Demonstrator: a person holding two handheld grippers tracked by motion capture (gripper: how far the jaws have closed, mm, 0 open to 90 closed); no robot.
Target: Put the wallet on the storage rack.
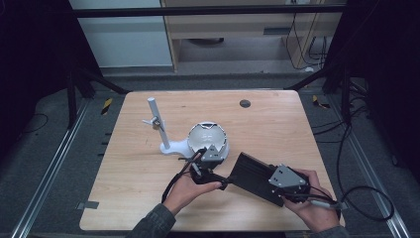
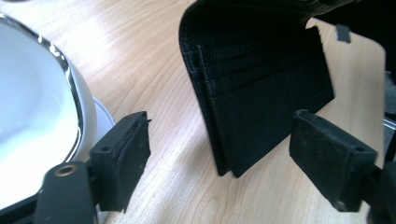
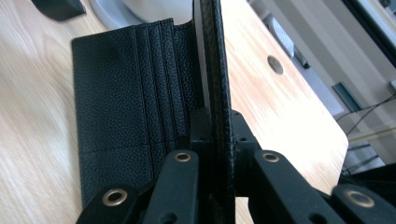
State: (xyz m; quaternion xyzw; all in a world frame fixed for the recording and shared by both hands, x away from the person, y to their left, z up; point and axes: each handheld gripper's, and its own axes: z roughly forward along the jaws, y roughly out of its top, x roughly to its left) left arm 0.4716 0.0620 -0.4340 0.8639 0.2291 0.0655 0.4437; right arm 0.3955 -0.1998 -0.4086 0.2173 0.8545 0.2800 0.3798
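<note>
The right claw (image 3: 212, 135) is pinching one flap of the black wallet (image 1: 255, 176) and holding it up, probably to keep the wallet open. The left claw (image 2: 219, 158) is waiting wide open beside it. The wallet is lying on the table (image 1: 277, 129) at 5 o'clock from the white bowl (image 1: 208, 136), its long side pointing from 10 to 4 o'clock.

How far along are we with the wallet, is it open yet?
Partly. Done: the right gripper is shut on one flap of the black wallet and holds it upright, so the card slots already show. In hand: the left gripper is open, its jaws either side of the wallet's lower flap, not touching it. Left, likely: pin that flap and spread the wallet fully on the table.
</note>
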